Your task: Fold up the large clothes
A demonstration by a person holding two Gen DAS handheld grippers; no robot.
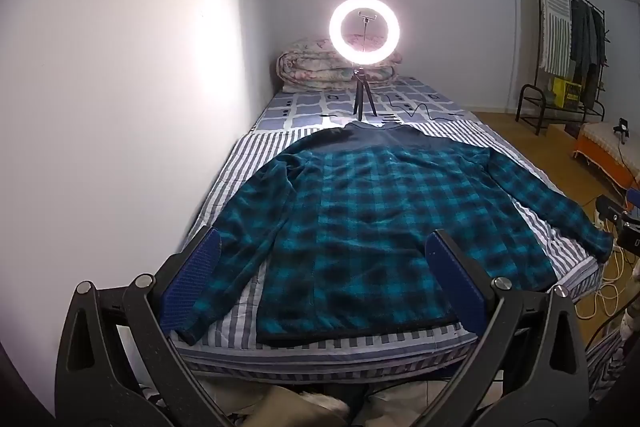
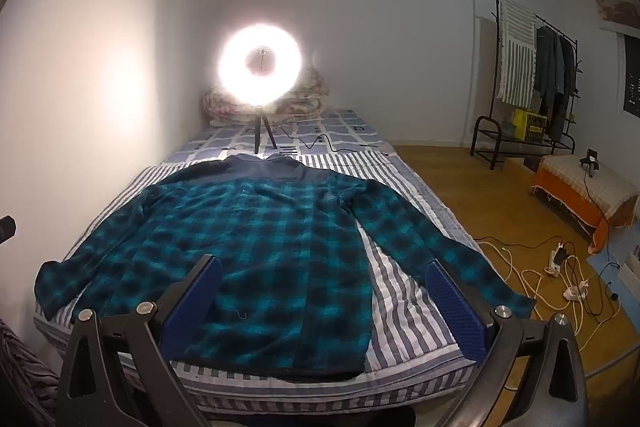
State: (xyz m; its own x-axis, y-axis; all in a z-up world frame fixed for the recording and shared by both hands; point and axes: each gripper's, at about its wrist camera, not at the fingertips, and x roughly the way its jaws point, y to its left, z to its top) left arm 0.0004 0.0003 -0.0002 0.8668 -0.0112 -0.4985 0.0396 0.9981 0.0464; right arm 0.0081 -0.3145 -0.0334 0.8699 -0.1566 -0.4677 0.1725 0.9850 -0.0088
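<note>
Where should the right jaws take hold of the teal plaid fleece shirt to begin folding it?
Probably the right sleeve cuff of the teal plaid fleece shirt, approached from the bed's near right edge: the sleeve lies flat, spread outward, its end nearest the open right gripper.

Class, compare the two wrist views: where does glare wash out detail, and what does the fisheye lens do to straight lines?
Right wrist view: the ring light blooms heavily, nearly swallowing its centre. Left wrist view: the same lamp stays a crisp ring, throwing a bright patch on the wall. Both views: bed edges bow outward, corners vignette black.
</note>
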